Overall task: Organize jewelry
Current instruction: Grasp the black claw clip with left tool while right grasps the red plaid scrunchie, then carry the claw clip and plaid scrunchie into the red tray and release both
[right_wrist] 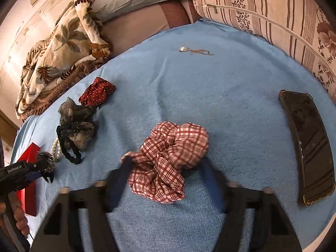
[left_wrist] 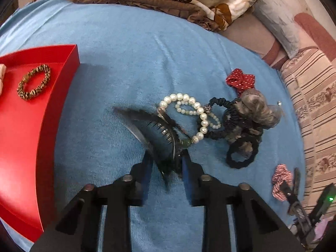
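Left hand-held gripper (left_wrist: 166,163) clamped on one black toothed feather clip (left_wrist: 159,132), right hand-held gripper (right_wrist: 166,168) squeezing one puffy plaid scrunchie (right_wrist: 168,159), one red box (left_wrist: 31,136).

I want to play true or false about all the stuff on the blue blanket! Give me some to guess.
1. The red box holds a brown braided bracelet. True.
2. The left gripper is closed on the black feathered hair clip. True.
3. The white pearl bracelet lies inside the box. False: it lies on the blue blanket.
4. The red-and-white checked scrunchie sits between the right gripper's fingers. True.
5. The dark phone rests on the scrunchie. False: it lies apart, on the blanket.
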A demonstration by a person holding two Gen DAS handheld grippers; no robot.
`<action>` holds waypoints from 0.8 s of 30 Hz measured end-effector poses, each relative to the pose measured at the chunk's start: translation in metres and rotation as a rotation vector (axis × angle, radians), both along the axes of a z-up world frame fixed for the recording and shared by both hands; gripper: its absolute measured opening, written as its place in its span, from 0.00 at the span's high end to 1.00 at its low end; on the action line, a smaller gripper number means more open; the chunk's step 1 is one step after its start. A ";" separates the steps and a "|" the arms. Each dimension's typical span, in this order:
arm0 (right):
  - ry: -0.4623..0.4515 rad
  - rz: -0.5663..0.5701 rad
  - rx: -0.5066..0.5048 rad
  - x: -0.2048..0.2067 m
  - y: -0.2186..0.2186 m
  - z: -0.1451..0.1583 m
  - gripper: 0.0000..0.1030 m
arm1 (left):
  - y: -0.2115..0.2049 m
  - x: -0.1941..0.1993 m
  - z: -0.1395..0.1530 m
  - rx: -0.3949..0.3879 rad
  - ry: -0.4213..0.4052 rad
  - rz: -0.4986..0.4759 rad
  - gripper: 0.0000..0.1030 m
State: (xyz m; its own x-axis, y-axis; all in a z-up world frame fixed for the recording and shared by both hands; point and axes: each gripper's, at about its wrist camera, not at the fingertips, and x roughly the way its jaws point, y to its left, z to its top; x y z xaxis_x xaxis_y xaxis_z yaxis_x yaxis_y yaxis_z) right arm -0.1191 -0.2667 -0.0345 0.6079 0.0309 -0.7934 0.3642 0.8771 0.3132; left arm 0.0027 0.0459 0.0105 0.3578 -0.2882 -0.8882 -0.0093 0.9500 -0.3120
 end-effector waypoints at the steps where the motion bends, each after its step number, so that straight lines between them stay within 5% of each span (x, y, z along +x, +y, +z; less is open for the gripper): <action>1: 0.000 0.002 0.006 0.000 -0.001 -0.001 0.72 | 0.000 -0.003 0.002 0.012 -0.009 0.002 0.78; 4: -0.010 0.003 0.020 -0.004 -0.002 0.001 0.84 | -0.002 -0.011 0.011 0.025 -0.043 -0.021 0.78; 13: -0.059 0.012 0.005 -0.029 0.012 0.030 0.86 | 0.014 -0.054 0.055 -0.005 -0.137 -0.085 0.78; 24: -0.118 0.200 -0.022 -0.032 0.096 0.079 0.86 | 0.109 -0.098 0.090 0.107 -0.250 0.000 0.78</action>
